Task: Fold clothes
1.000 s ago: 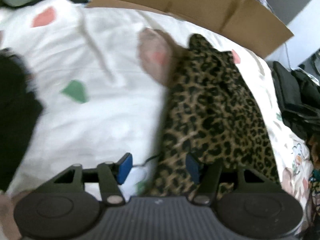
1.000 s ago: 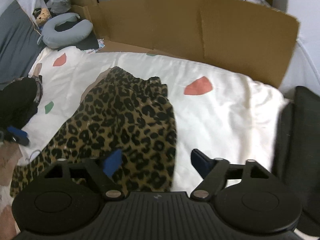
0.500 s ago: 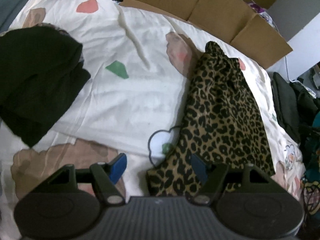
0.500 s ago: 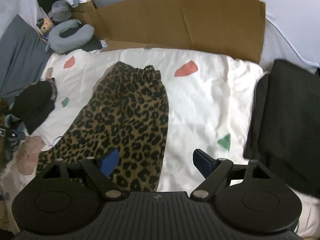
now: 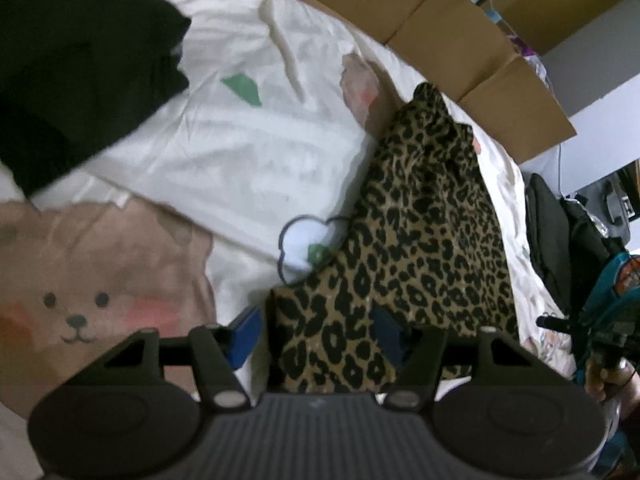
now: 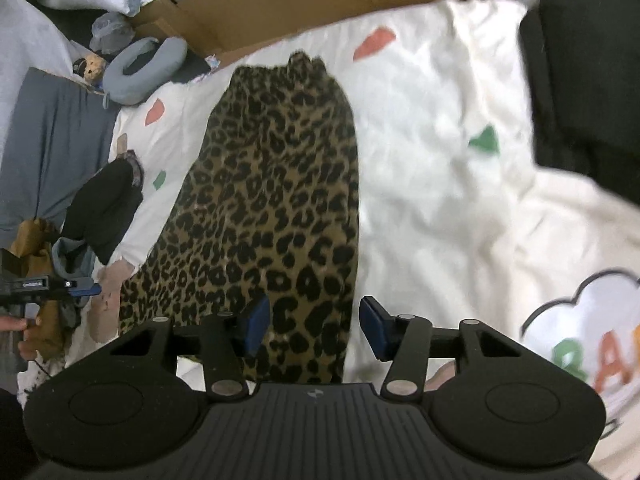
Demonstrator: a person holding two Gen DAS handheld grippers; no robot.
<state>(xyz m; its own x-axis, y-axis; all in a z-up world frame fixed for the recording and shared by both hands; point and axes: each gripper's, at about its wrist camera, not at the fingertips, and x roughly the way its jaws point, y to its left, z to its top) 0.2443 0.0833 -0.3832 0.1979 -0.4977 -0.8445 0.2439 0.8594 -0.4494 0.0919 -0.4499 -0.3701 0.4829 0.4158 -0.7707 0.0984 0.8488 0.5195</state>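
Over the leopard-print garment (image 6: 264,200), both grippers' fingers (image 5: 244,334) are closing.

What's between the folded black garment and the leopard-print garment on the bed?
Only bare white printed bedsheet, with a green patch, separates the black garment from the leopard-print garment; clearest in the left wrist view.

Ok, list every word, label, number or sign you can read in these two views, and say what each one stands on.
"BA": big green and orange letters inside a cloud outline on the bedsheet, cut off at the right edge of the right wrist view.
Small white label on the left gripper, seen in the right wrist view: too small to read.
Print on the teal bag: too blurred to read.
Leopard-print garment: no text visible.
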